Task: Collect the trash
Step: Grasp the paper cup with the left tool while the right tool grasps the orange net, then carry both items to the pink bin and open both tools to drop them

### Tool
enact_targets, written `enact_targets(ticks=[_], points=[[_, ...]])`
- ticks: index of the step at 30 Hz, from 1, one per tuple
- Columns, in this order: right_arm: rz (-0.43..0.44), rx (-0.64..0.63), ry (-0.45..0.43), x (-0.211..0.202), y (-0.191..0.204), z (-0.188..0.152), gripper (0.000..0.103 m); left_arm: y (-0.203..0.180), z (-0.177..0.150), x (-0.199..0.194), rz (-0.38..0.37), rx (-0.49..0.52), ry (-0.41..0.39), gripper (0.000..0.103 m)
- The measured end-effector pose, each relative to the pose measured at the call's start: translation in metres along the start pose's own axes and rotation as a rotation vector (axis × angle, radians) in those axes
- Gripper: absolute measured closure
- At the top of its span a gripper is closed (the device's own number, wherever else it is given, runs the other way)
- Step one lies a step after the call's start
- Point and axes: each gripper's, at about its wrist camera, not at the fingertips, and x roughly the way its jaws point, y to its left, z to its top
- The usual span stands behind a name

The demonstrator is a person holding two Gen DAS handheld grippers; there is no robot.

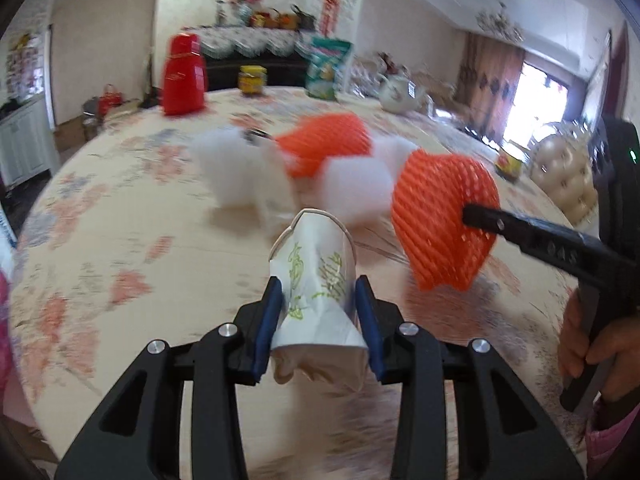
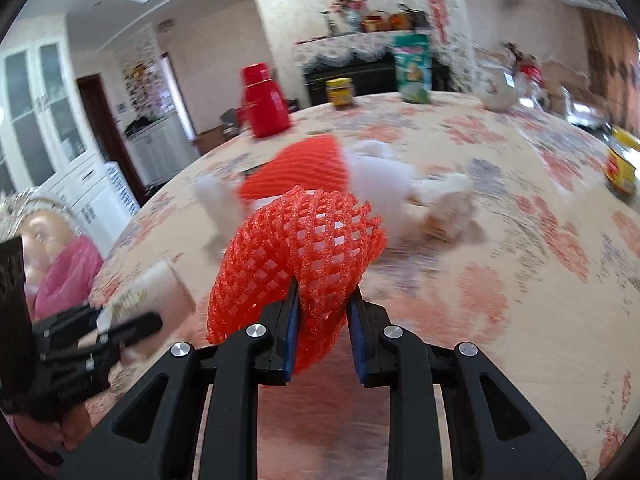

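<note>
My left gripper [image 1: 318, 300] is shut on a crushed white paper cup [image 1: 316, 276] with green print, held above the floral table [image 1: 120, 240]. My right gripper [image 2: 322, 312] is shut on an orange foam fruit net [image 2: 296, 248]; that net also shows in the left wrist view [image 1: 436, 216], to the right of the cup. A pile of trash lies further back on the table: another orange net [image 1: 324, 144] and white foam pieces [image 1: 240, 176]. In the right wrist view the pile's net [image 2: 300, 172] and white pieces [image 2: 384, 176] are just beyond the held net.
A red thermos [image 1: 184, 76], a yellow jar [image 1: 252, 78], a green bag [image 1: 328, 66] and a white teapot [image 1: 400, 92] stand at the table's far side. Another yellow jar [image 2: 622, 168] sits at the right. A doll [image 2: 52, 256] is beside the table's left edge.
</note>
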Motion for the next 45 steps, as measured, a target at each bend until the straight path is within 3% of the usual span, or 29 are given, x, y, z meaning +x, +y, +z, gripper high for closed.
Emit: enact_targets(ticks=[8,21,27,35,39,41,42,45], points=[[0.078,-0.147,0.028,0.024,0.078,0.004,0.08,0.072,-0.01,-0.042,0.159,-0.064,-0.094,0.066],[0.375,-0.403,0.042,0.081,0.257,0.028,0.08,0.221,-0.021,-0.143,0.485,-0.234,-0.201,0.066],[0.469,-0.47,0.037,0.106,0.339,0.042,0.079,0.292,-0.028,-0.176,0.586,-0.311,-0.195,0.066],[0.533,-0.562,0.082,0.155,0.43,0.039,0.079,0.375,-0.046,-0.187,0.633,-0.429,-0.155,0.065],[0.583,-0.607,0.143,0.172,0.453,0.029,0.072,0.396,-0.051,-0.191,0.676,-0.471,-0.153,0.062],[0.605,-0.626,0.158,0.174,0.459,0.023,0.053,0.4,-0.055,-0.195,0.692,-0.495,-0.167,0.048],[0.611,-0.624,0.143,0.172,0.458,0.022,0.043,0.401,-0.057,-0.2,0.703,-0.505,-0.177,0.046],[0.609,-0.608,0.127,0.165,0.448,0.022,0.041,0.402,-0.064,-0.214,0.736,-0.537,-0.205,0.039]])
